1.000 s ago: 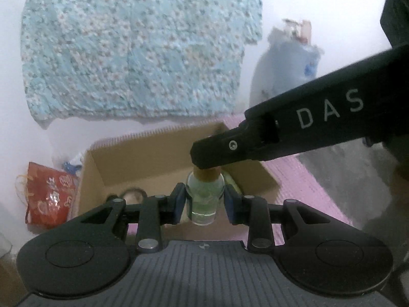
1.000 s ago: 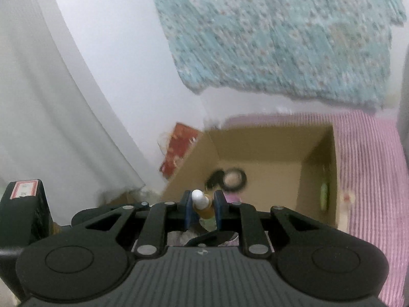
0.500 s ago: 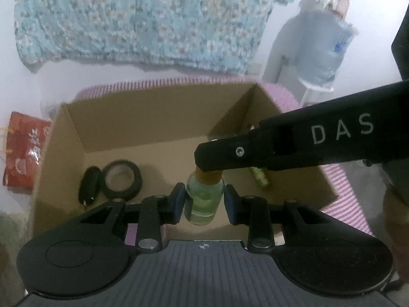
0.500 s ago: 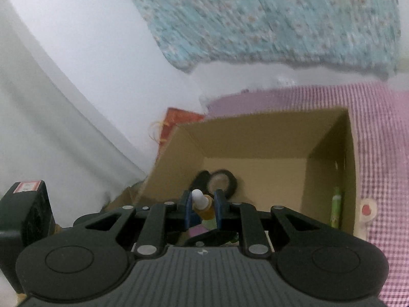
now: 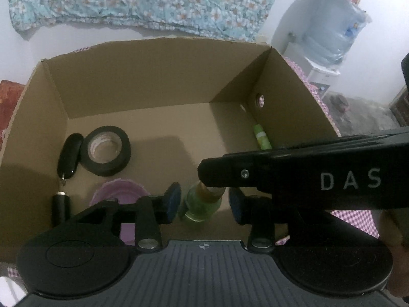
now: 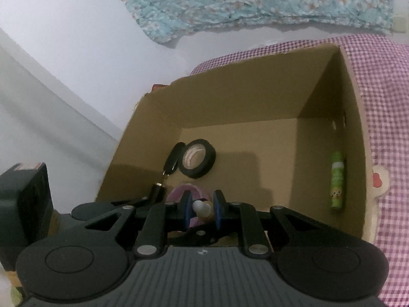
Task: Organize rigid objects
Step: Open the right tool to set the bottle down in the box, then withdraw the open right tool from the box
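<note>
A small green glass bottle (image 5: 202, 204) with an amber neck and a white tip (image 6: 198, 206) hangs low inside the cardboard box (image 5: 163, 76), near its front wall. My right gripper (image 6: 202, 208) is shut on the bottle's neck; in the left wrist view its black finger (image 5: 281, 171) reaches in from the right over the bottle top. My left gripper (image 5: 204, 200) straddles the bottle body. Its jaws are opening, and a small gap shows between each blue pad (image 5: 173, 199) and the glass.
On the box floor lie a black tape roll (image 5: 106, 151), a black key fob (image 5: 69, 153), a small black cylinder (image 5: 60, 207), a purple dish (image 5: 117, 194) and a green tube (image 5: 262, 136). The box sits on pink checked cloth (image 6: 383, 102). A water jug (image 5: 329, 30) stands at the back right.
Both grippers have come down with the bottle into the box. The left pads, pressed on the bottle before, have spread away from it. The right grip is unchanged.
</note>
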`<state>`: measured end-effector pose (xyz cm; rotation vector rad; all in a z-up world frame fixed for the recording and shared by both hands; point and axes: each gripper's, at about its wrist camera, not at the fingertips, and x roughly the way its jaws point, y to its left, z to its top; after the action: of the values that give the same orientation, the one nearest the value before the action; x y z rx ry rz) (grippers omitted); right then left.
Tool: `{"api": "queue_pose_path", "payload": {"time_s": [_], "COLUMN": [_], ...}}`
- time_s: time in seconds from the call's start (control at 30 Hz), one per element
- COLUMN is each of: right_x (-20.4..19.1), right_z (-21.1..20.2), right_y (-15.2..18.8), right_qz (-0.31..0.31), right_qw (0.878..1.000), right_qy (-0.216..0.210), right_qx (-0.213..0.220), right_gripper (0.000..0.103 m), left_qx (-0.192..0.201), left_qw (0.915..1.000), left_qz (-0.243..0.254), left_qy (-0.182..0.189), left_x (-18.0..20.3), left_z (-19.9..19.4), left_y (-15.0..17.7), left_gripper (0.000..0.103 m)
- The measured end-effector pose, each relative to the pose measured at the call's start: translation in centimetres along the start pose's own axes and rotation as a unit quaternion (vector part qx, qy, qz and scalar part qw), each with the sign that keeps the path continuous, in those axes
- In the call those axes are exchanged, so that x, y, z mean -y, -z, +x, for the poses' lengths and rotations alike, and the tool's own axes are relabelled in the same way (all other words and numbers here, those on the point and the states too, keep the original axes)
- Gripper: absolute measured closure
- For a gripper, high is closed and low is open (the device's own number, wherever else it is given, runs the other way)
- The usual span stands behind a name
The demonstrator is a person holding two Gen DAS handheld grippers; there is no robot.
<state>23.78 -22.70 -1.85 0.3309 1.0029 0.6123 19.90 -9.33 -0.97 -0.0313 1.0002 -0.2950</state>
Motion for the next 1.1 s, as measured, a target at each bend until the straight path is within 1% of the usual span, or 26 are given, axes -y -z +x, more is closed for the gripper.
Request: {"api": "queue_pose_path", "payload": {"time_s": [0.07, 0.1, 0.13, 0.23, 0.3, 0.37, 0.43, 0.5, 0.57, 0.6, 0.73, 0.87, 1.1], "right_x": [-0.5, -0.8, -0.9, -1.7, -2.6, -3.7, -5.0, -5.5, -5.7, -5.8, -6.0, -5.6, -5.8], "right_z": [-0.5, -0.9, -1.4, -3.5, -5.6, -7.8, -10.0, -11.8, -13.1, -13.6, -14.5, -14.3, -13.0], "right_y": [0.1, 0.1, 0.1, 0.3, 0.9, 2.0, 3.4, 4.9, 6.4, 7.2, 10.2, 12.6, 14.4], "right_qz": [-0.005, -0.005, -0.003, 0.006, 0.011, 0.017, 0.024, 0.036, 0.05, 0.056, 0.075, 0.094, 0.102], "right_qw": [1.0, 1.0, 1.0, 0.999, 0.997, 0.994, 0.99, 0.985, 0.982, 0.98, 0.978, 0.98, 0.984], "right_qy": [0.005, 0.002, -0.001, -0.004, -0.006, -0.005, 0.001, 0.008, 0.013, 0.015, 0.028, 0.039, 0.048], "right_qx": [0.004, 0.01, 0.016, 0.043, 0.071, 0.105, 0.14, 0.166, 0.184, 0.19, 0.19, 0.17, 0.139], "right_gripper": [0.081, 0.081, 0.081, 0.079, 0.075, 0.061, 0.054, 0.052, 0.048, 0.047, 0.043, 0.042, 0.042], "left_qx": [0.008, 0.015, 0.024, 0.046, 0.061, 0.077, 0.093, 0.108, 0.121, 0.126, 0.127, 0.109, 0.073], "left_qw": [1.0, 0.9999, 0.9997, 0.9988, 0.998, 0.9968, 0.9953, 0.9934, 0.9913, 0.9904, 0.9895, 0.9923, 0.9969], "left_qz": [0.002, 0.004, 0.009, 0.015, 0.015, 0.018, 0.025, 0.035, 0.047, 0.054, 0.066, 0.057, 0.029], "left_qy": [0.0, -0.001, -0.003, -0.003, 0.002, 0.005, 0.009, 0.014, 0.018, 0.019, 0.018, 0.014, -0.002], "left_x": [0.1, 0.3, 0.5, 0.8, 1.0, 1.3, 1.7, 2.2, 2.7, 2.9, 3.0, 2.2, 0.1], "left_z": [-0.5, -0.8, -1.3, -2.9, -4.3, -5.6, -7.1, -8.6, -10.0, -10.6, -12.0, -12.5, -12.3], "left_y": [0.0, -0.1, 0.0, 0.3, 0.7, 1.0, 1.5, 2.2, 3.0, 3.4, 5.1, 7.0, 9.9], "left_gripper": [0.036, 0.033, 0.031, 0.029, 0.024, 0.022, 0.019, 0.014, 0.005, 0.004, 0.003, 0.002, 0.002]}}
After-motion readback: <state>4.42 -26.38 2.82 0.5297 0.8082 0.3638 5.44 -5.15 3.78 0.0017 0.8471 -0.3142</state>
